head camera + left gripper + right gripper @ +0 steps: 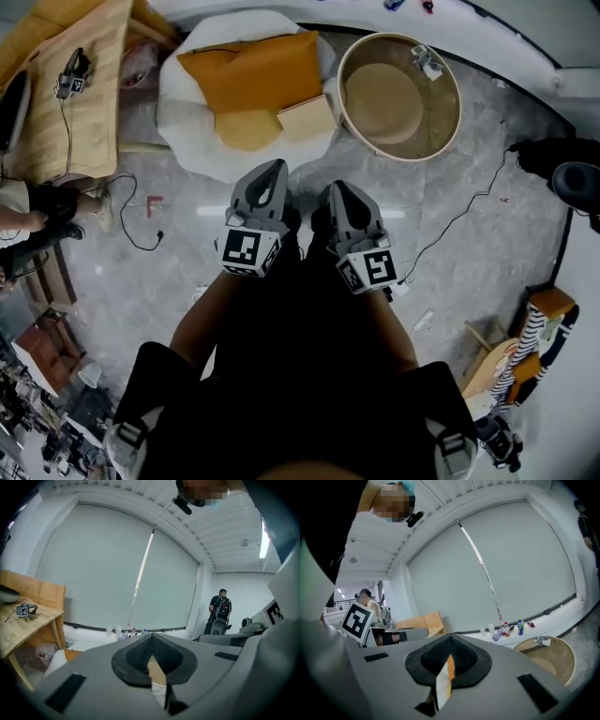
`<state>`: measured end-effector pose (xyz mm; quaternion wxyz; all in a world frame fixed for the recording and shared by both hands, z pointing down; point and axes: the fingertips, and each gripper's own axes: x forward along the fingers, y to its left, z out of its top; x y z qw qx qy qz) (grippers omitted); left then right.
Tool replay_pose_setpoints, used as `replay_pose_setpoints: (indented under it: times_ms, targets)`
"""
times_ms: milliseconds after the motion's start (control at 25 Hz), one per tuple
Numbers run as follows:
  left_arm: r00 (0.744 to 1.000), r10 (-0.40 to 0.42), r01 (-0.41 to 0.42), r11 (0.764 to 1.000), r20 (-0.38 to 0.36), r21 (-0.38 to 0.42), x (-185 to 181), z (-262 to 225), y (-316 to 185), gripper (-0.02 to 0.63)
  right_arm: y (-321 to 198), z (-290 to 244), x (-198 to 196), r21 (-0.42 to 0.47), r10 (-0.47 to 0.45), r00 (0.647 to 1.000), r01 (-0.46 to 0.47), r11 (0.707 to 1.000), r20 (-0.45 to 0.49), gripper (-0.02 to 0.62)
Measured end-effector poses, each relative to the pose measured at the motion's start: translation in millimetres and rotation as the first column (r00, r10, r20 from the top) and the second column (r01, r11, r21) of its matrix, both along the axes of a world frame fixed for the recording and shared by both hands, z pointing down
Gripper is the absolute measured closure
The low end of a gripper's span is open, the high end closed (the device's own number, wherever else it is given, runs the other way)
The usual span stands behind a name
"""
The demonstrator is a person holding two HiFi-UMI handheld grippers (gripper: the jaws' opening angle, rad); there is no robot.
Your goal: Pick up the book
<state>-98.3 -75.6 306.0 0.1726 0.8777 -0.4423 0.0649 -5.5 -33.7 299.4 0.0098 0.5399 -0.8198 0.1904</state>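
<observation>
The pale tan rectangular book (305, 117) lies flat on the near right edge of the white rounded cushion seat (187, 131), just beside its big orange pillow (253, 70). Both grey grippers point at the seat from short of it, jaws pressed together on nothing. The book lies ahead between them, slightly nearer the left gripper (274, 169) than the right gripper (336, 190), and I judge that either must open first.

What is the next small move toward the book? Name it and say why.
Probably open the right gripper. Its jaws are shut and empty, as are those of the left gripper. The book lies untouched ahead of it on the white seat, beside the orange cushion.
</observation>
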Motion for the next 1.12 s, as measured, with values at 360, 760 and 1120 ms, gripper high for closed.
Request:
replay_pose_setpoints:
  times_ms: [360, 760, 1120]
  targets:
    - [1.000, -0.004, 0.005, 0.999, 0.018, -0.051, 27, 68, -40, 0.598, -39, 89, 30, -0.073, 0.020, 1.000, -0.021, 0.997, -0.003, 0.594]
    - [1.000, 0.010, -0.007, 0.992, 0.020, -0.128, 73, 171, -79, 0.598, -85, 224, 73, -0.154, 0.111, 0.991, -0.098, 0.983, 0.079, 0.592]
    - [0.999, 0.030, -0.025, 0.987, 0.033, -0.158, 89, 250, -98, 0.598, -94, 348, 97, -0.269, 0.180, 0.979, -0.149, 0.951, 0.095, 0.577]
